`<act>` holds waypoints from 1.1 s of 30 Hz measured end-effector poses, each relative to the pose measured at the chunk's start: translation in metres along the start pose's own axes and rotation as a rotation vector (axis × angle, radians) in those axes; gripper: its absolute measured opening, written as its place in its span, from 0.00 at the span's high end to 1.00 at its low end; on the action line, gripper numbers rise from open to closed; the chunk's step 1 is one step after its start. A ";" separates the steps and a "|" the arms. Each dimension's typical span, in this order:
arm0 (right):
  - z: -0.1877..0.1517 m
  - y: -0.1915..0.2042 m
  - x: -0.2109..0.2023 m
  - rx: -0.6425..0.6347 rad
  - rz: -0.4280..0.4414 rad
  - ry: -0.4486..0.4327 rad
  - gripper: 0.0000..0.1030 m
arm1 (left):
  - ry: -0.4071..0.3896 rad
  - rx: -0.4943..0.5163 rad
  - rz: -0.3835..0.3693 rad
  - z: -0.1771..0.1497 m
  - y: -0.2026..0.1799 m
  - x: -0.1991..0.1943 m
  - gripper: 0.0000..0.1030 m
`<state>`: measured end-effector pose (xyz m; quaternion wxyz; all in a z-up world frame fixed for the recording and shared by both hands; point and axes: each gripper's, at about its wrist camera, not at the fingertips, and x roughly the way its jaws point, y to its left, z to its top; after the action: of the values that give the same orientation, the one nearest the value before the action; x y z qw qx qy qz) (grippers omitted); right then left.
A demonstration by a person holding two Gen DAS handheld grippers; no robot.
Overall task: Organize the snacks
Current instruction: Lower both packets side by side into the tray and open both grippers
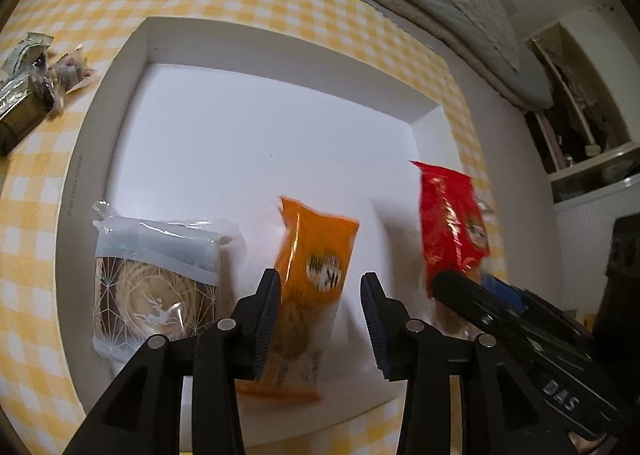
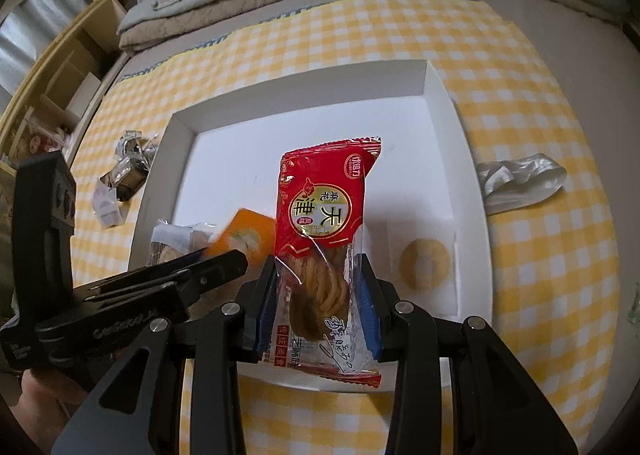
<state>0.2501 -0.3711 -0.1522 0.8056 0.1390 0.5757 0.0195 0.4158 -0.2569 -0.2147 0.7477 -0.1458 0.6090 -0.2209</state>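
Right now both grippers hang over the white shallow box (image 1: pixel 120 103) on the yellow gingham cloth (image 1: pixel 248 3), each w/ a snack packet betw. its fingers. The left gripper (image 1: pixel 318 319) has its jaws parted: the orange packet (image 1: pixel 316 267) lies between them, left pad touching or nearly so, right pad clearly off it w/ a gap, so it's let go, or as good as. Packet's long axis runs straight out along the fingers, far end toward the box's back wall; it sits low over the box floor, just right of the clear-wrapped pastry w/ a deer print (image 1: pixel 156 283). The right gripper (image 2: pixel 320 307) is clamped on the red packet (image 2: pixel 324 223), both blue pads pressing its lower clear part, long axis also along the fingers, tip pointing away. That one looks to be next to go down, prob. into the bare floor betw. the orange one and the flat clear sachet w/ a round biscuit (image 2: pixel 426 265).

Writing: red pack's gold roundel reads 天津 w/ 麻花; corner logo too small to be sure. "DAS" on the right gripper's body in the left view. More wrapped snacks (image 1: pixel 36 83) wait outside, left of the box.
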 end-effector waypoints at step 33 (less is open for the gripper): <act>-0.014 -0.013 0.019 0.072 0.020 0.101 0.57 | 0.152 0.158 0.049 -0.018 -0.009 0.006 0.63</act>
<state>0.2416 -0.3770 -0.1774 0.7695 0.1727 0.6146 0.0139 0.3977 -0.2670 -0.2190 0.7137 -0.0547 0.6479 -0.2603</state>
